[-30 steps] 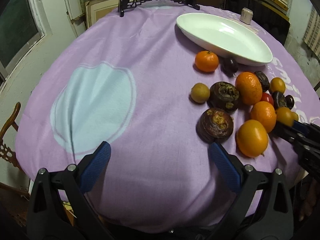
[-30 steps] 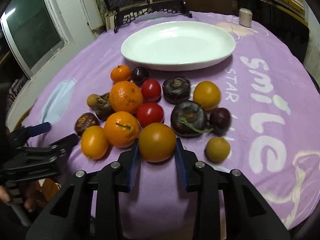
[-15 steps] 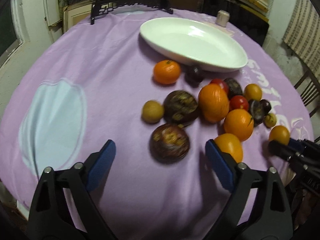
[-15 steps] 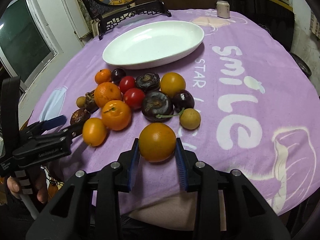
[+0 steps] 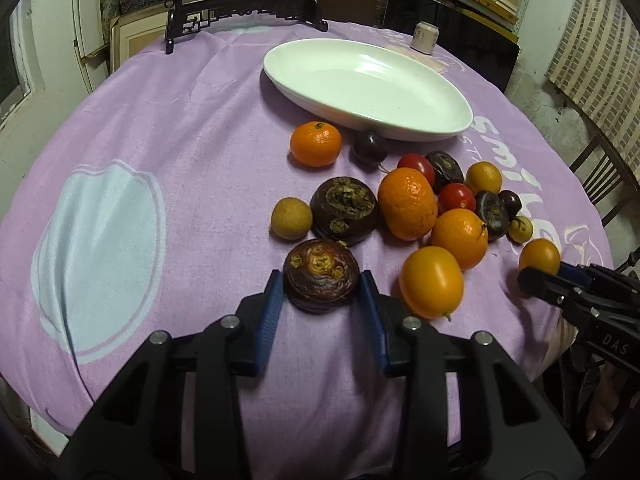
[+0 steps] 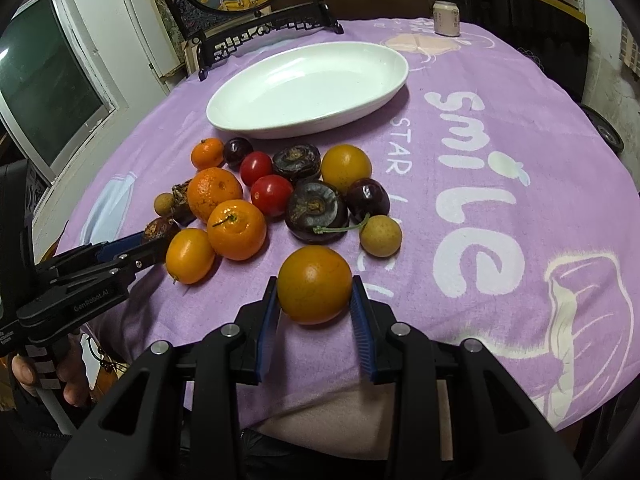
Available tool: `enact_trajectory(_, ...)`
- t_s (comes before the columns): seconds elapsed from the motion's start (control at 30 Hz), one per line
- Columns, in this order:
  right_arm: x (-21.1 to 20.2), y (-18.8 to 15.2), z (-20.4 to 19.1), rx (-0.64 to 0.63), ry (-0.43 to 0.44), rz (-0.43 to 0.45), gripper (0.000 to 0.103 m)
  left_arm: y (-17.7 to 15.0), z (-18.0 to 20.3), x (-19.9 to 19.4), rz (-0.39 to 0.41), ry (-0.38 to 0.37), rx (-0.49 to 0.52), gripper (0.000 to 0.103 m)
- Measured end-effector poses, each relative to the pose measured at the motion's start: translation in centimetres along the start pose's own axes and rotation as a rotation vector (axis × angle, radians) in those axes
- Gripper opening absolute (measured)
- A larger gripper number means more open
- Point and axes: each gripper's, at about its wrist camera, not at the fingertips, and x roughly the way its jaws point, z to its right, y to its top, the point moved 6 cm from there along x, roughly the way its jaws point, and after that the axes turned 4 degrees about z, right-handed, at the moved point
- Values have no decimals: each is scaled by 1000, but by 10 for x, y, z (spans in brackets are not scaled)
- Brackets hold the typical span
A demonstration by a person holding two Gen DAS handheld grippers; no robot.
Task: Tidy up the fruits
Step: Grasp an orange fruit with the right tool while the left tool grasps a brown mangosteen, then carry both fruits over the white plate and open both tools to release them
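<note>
My left gripper (image 5: 321, 289) is shut on a dark brown water chestnut (image 5: 321, 282) near the table's front edge. My right gripper (image 6: 315, 293) is shut on an orange fruit (image 6: 315, 284) and holds it just in front of the fruit pile; that orange fruit also shows in the left wrist view (image 5: 539, 256). An empty white oval plate (image 5: 368, 88) stands beyond the pile, and it shows in the right wrist view (image 6: 308, 88). The pile holds several oranges (image 6: 237, 229), two red tomatoes (image 6: 272, 194), dark chestnuts (image 6: 317, 211), dark plums (image 6: 367, 200) and small tan longans (image 6: 380, 236).
A purple cloth (image 5: 168, 120) with white "smile" lettering (image 6: 476, 184) covers the round table. A black wooden stand (image 5: 244, 12) and a small white cup (image 5: 425, 37) are at the far edge. A wooden chair (image 5: 604, 176) stands to the right.
My left gripper moved forward and closed on the near water chestnut. My right gripper kept the orange fruit and drew it back a little from the pile.
</note>
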Motion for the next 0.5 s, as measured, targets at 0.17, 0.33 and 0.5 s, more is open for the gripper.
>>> enact_trajectory(0.17,3,0,-2,-5,7,-3,35,3,5,3,9,18,22,40)
enact_trajectory(0.33,-5,13,-2,-22,8,32,35,7,4,-2,7,-2,10,39)
enact_trajectory(0.5,-7,39,1,-39,19,56,35,31,7,-21,58,-4,29,39)
